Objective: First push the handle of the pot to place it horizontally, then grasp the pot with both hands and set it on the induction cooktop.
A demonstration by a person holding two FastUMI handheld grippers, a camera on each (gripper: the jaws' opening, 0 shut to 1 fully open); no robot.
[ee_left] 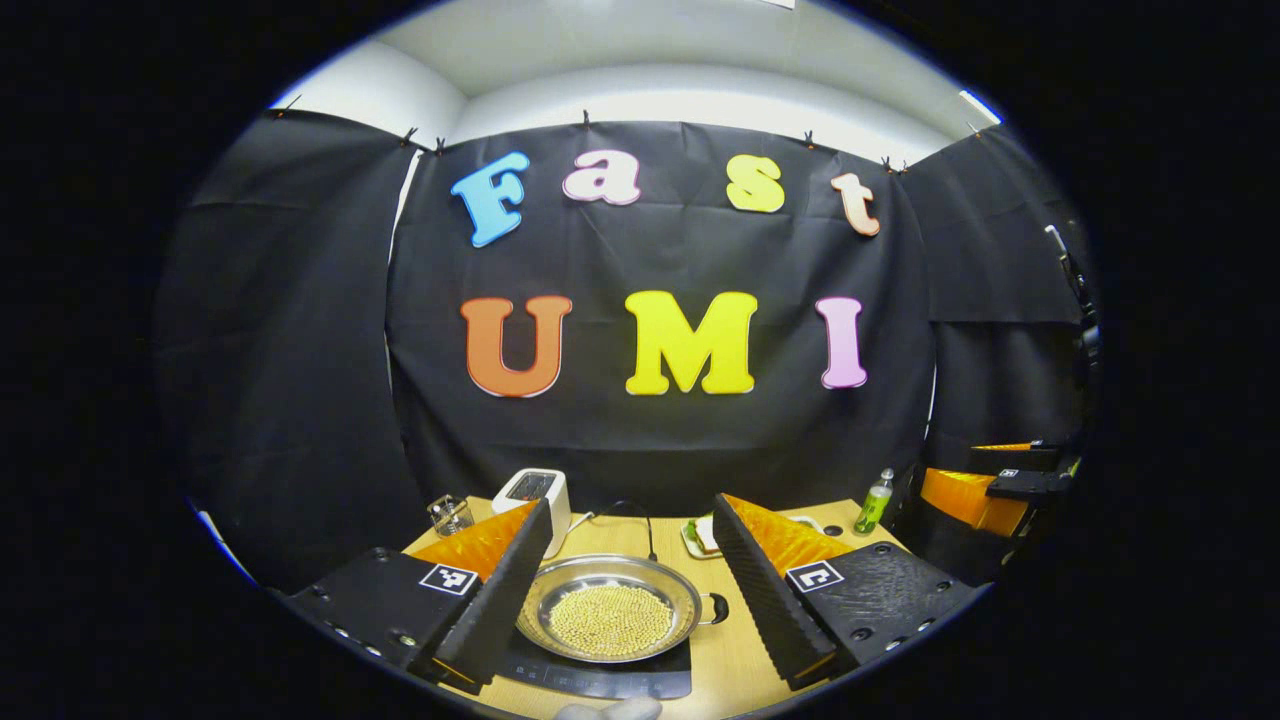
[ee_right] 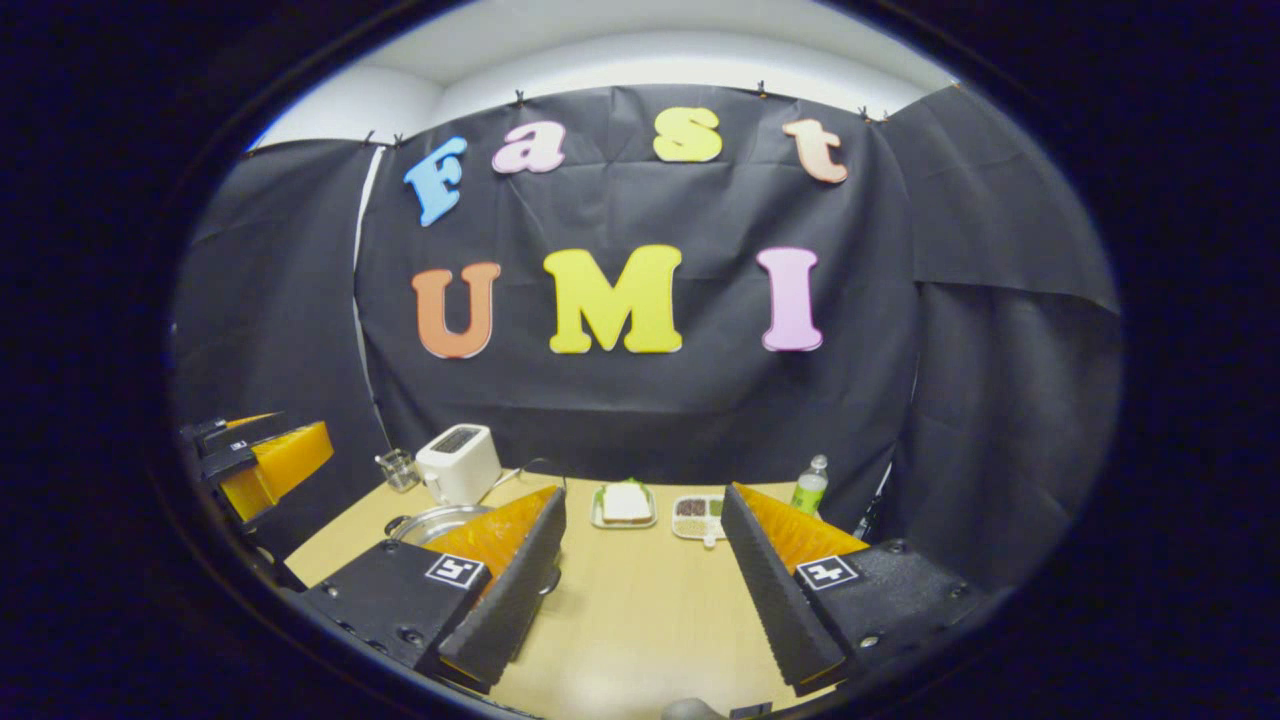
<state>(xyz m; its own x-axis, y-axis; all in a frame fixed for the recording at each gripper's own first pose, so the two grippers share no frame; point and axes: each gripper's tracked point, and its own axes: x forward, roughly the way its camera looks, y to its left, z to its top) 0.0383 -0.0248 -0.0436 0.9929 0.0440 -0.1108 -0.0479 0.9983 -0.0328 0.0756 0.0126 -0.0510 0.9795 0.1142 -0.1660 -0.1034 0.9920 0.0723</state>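
A steel pot (ee_left: 610, 608) holding yellowish beans sits on the black induction cooktop (ee_left: 610, 680) at the table's near edge. One small side handle (ee_left: 716, 607) points to the right. My left gripper (ee_left: 631, 506) hovers above and behind the pot, open, with a finger on each side and nothing between them. In the right gripper view the pot (ee_right: 432, 521) lies at the left, partly hidden by my own left finger. My right gripper (ee_right: 642, 496) is open over bare table, to the right of the pot. Each view shows the other gripper at its edge (ee_left: 1010, 485) (ee_right: 262, 455).
On the wooden table (ee_right: 640, 610) stand a white toaster (ee_right: 458, 463) and a glass (ee_right: 397, 468) at the back left. A plate with a sandwich (ee_right: 625, 503), a small dish of beans (ee_right: 700, 516) and a green bottle (ee_right: 810, 485) line the back.
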